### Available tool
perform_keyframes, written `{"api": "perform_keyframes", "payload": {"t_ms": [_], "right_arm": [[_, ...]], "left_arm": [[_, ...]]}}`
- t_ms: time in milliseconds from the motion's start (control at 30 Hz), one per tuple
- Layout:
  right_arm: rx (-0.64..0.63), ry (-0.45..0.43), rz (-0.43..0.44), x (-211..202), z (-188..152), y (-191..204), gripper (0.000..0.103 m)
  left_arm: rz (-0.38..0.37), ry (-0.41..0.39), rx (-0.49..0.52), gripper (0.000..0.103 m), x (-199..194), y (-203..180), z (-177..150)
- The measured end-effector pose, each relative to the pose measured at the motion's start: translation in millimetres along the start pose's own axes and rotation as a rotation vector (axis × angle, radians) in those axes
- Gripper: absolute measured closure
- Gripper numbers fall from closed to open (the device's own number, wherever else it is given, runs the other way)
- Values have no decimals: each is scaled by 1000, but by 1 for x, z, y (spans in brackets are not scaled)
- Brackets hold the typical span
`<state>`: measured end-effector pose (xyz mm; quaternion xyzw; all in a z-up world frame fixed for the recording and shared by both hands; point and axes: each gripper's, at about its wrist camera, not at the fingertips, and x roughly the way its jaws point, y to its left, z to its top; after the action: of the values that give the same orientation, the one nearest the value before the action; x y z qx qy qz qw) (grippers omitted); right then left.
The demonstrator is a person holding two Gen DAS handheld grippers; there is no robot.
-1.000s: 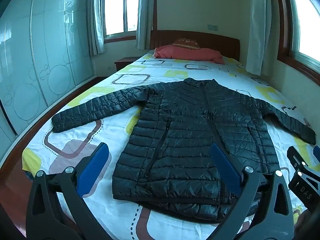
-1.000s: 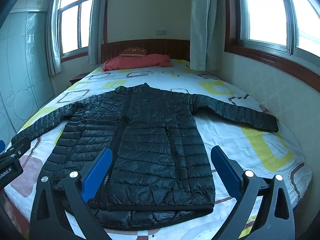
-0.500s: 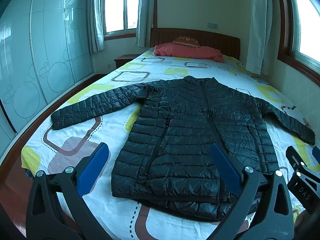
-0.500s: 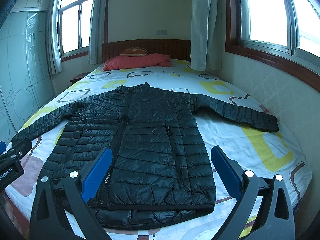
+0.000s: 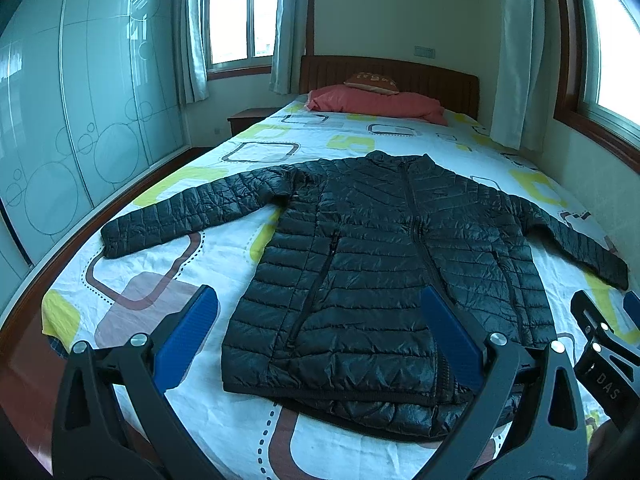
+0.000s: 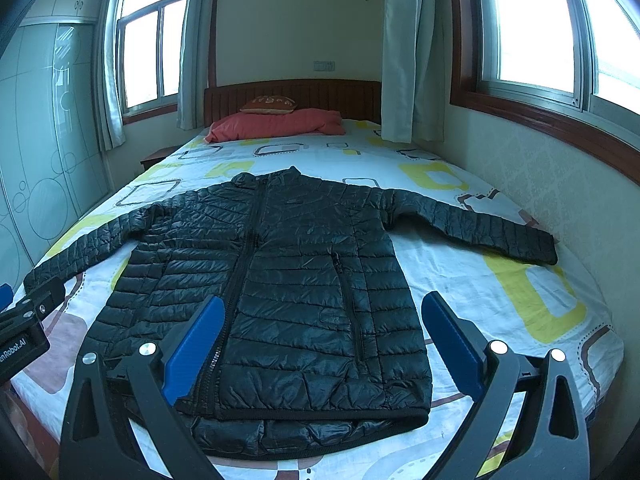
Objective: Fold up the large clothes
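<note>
A black quilted puffer jacket [image 5: 384,264] lies flat and zipped on the bed, collar toward the headboard, both sleeves spread out to the sides; it also shows in the right wrist view [image 6: 280,292]. My left gripper [image 5: 320,336] is open and empty, held above the bed's foot over the jacket's hem. My right gripper [image 6: 320,340] is open and empty, also above the hem. Each gripper shows at the edge of the other's view.
The bed [image 5: 132,276] has a white sheet with yellow and brown shapes. Red pillows [image 5: 376,102] lie at the wooden headboard. A glass-door wardrobe [image 5: 60,120] stands on the left, a wall with windows [image 6: 560,168] on the right. A nightstand [image 5: 248,118] is far left.
Both views have tilted slightly, so the jacket sits a little higher and farther in frame. The jacket has not moved and both grippers stay open.
</note>
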<state>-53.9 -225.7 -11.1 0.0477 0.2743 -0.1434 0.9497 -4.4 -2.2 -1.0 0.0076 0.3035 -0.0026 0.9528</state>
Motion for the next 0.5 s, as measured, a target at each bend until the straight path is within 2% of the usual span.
{"api": "perform_keyframes", "payload": {"t_ms": [500], "right_arm": [[-1,0,0,0,-1,3,5]], "left_arm": [[-3,3,0,2,-1,-1,-2]]}}
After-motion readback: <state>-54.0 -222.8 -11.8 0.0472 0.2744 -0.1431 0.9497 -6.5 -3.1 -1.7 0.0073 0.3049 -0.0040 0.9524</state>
